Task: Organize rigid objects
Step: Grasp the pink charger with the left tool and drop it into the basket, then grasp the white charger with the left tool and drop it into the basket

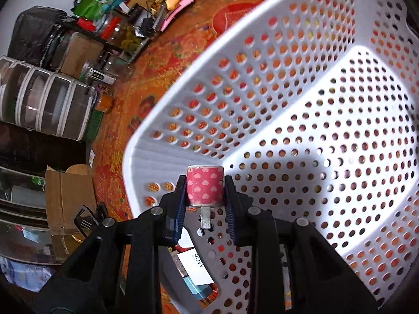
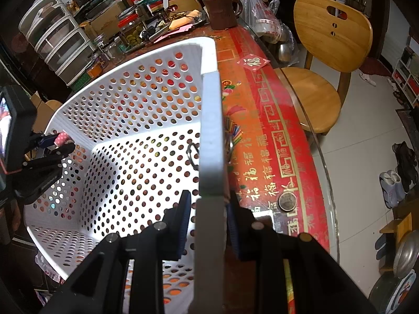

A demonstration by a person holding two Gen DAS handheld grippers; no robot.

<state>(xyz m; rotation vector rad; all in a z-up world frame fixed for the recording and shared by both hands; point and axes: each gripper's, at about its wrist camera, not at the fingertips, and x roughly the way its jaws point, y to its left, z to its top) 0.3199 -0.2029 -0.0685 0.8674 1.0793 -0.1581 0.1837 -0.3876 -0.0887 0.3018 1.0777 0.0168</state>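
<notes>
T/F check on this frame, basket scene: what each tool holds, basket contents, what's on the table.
1. The left tool grips a pink patterned roll. True.
2. The right tool hangs free. False: it is clamped on the white basket's rim.
3. The basket is full. False: no objects lie on its visible floor.
4. A brown mug stands on the table. True.

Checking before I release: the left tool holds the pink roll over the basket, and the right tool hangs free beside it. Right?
Not quite. The right tool is shut on the basket rim, as the right wrist view shows. The left tool does hold the pink roll over the basket.
</notes>
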